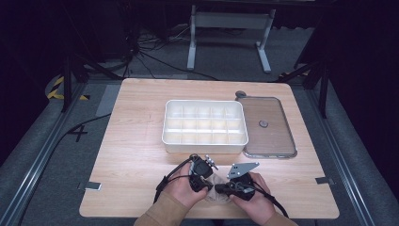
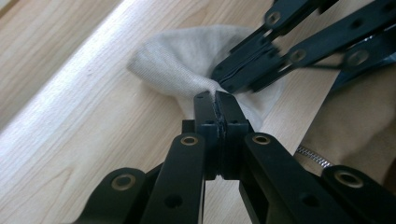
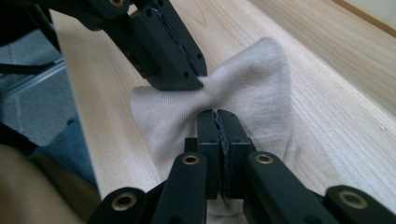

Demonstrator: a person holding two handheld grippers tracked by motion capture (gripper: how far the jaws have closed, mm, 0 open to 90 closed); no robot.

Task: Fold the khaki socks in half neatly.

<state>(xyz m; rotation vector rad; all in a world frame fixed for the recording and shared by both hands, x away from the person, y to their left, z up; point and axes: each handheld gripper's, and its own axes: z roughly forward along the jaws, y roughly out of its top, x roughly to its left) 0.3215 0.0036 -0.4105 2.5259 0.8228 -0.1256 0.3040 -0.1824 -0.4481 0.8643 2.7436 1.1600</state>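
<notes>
Hands (image 1: 188,186) together (near edge), both grippers (image 2: 215,100) pinching sock (image 3: 243,88)

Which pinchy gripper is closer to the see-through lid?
Right. The right gripper sits at the near table edge, nearer the clear lid lying at far right; the left gripper sits farther left, before the white box.

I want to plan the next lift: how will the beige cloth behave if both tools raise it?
The beige cloth is probably floppy: it bunches where the left tool and right tool pinch it. It looks thin and light, so it should sag between them, hardly slipping.
</notes>
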